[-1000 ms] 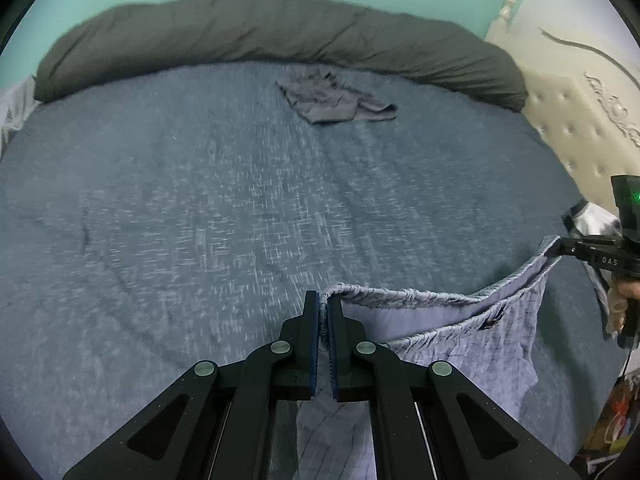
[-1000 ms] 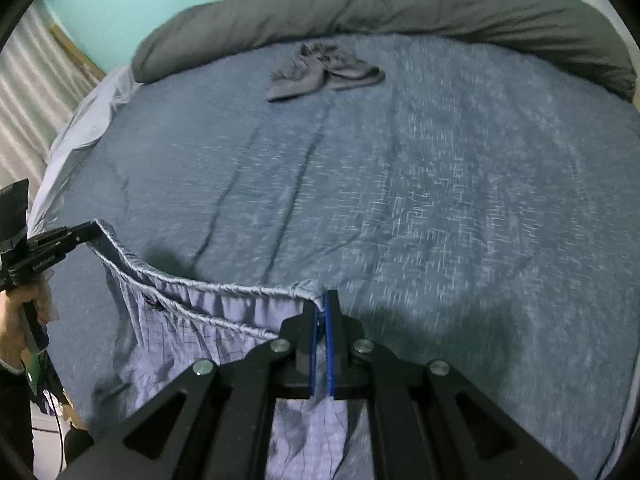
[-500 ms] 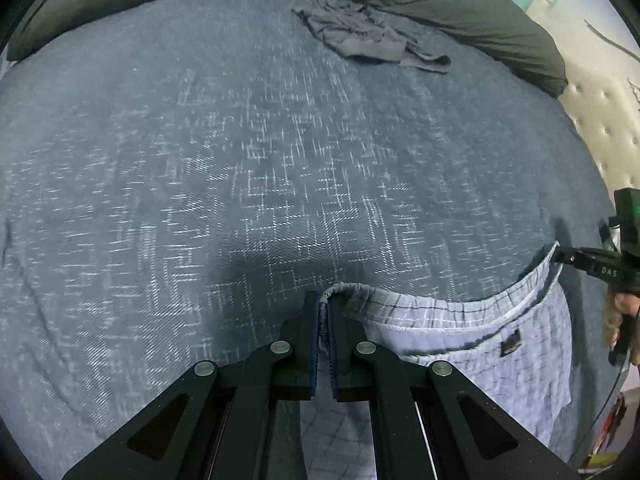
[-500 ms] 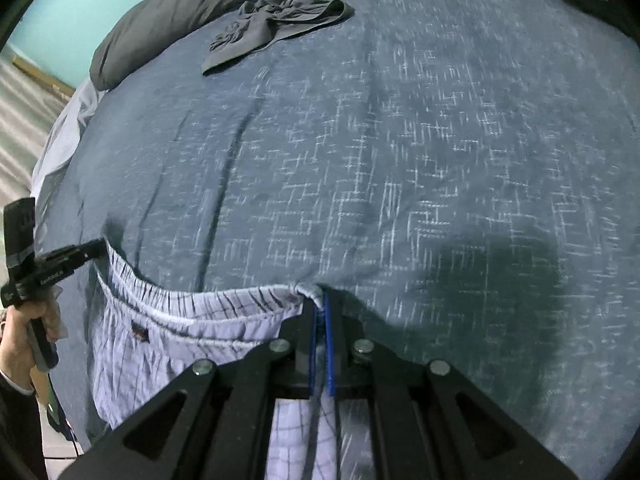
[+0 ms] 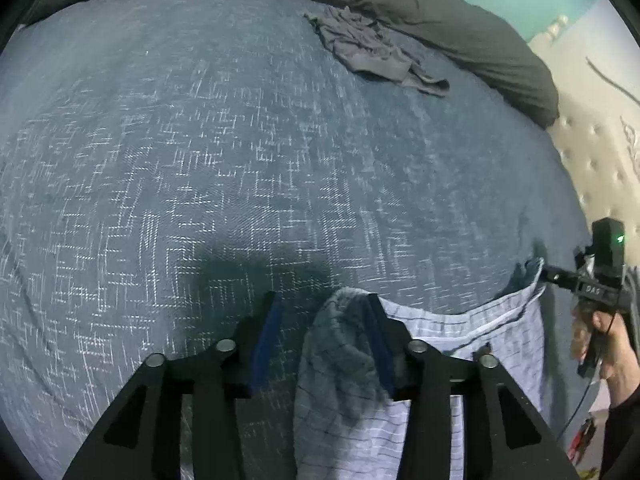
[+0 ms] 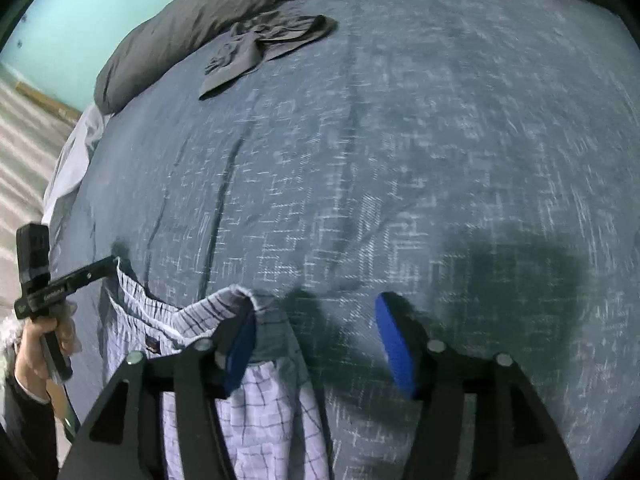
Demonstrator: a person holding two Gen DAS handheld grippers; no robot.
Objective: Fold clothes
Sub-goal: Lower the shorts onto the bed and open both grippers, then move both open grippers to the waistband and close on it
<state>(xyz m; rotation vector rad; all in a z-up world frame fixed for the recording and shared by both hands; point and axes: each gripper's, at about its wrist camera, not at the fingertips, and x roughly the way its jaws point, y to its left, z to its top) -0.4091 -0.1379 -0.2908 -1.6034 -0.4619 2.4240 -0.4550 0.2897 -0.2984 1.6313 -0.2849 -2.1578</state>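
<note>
Bed (image 5: 200, 168) with blue-grey woven cover flecked in white, creased in long shallow folds at the left of the right wrist view. Striped pale curtain or wall panel (image 6: 24, 136) beyond the bed's left edge; turquoise painted wall (image 6: 80, 12) behind. Long dark grey bolster pillow (image 5: 460, 28) lies along the far side of the bed. Just in front of it, a crumpled dark grey garment (image 5: 372, 52), well apart from the work. Cream tufted headboard (image 5: 592, 160) at far right in the left wrist view.

Pale lilac checked shorts with gathered waistband (image 5: 460, 344) lie on the near edge of the bed, waistband stretched across between the two tools.

Left tongs (image 5: 320, 312): jaws opening, blue pads apart; one waistband corner bunched between them, draped against the right-hand finger, no longer pinched.

Right tongs (image 6: 316, 316): jaws opening, pads wide apart; the other waistband corner rests against the left-hand finger (image 6: 240, 344), not clamped.

A hand (image 6: 36, 344) in a dark sleeve holds the left tool's handle; another hand (image 5: 612, 344) holds the right tool's
</note>
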